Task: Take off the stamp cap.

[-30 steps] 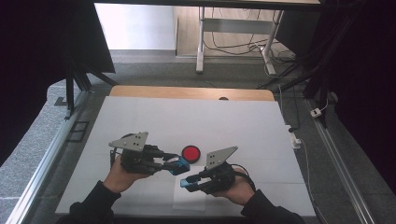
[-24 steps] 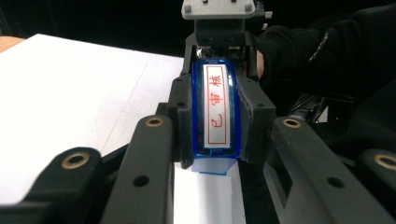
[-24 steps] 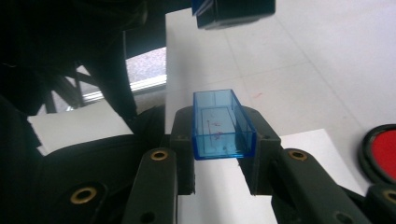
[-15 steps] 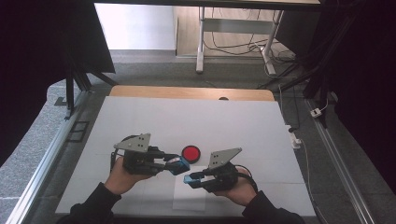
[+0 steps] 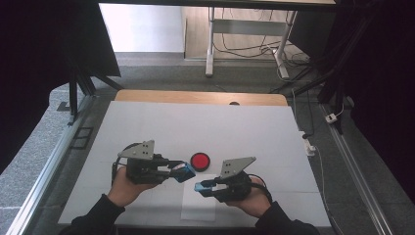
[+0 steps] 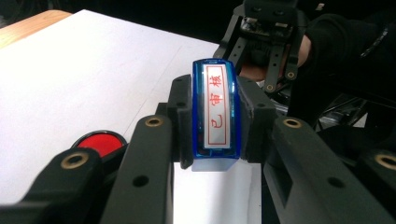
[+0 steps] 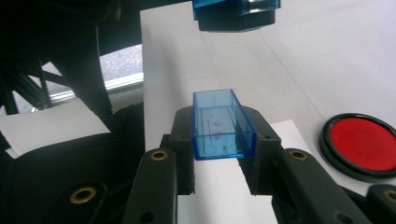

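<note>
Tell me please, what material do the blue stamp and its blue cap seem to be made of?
The stamp in the left gripper looks like glossy translucent blue plastic; light glints along its edges around a white label with red characters. The cap in the right gripper seems to be clear blue plastic too: the jaws show through its walls.

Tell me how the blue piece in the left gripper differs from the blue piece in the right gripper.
The stamp body in the left gripper bears a white label with red characters; the cap in the right gripper is unlabelled. The stamp body looks filled, while the cap is a hollow, open shell. Both are clear blue plastic, each clamped between black jaws.
</note>
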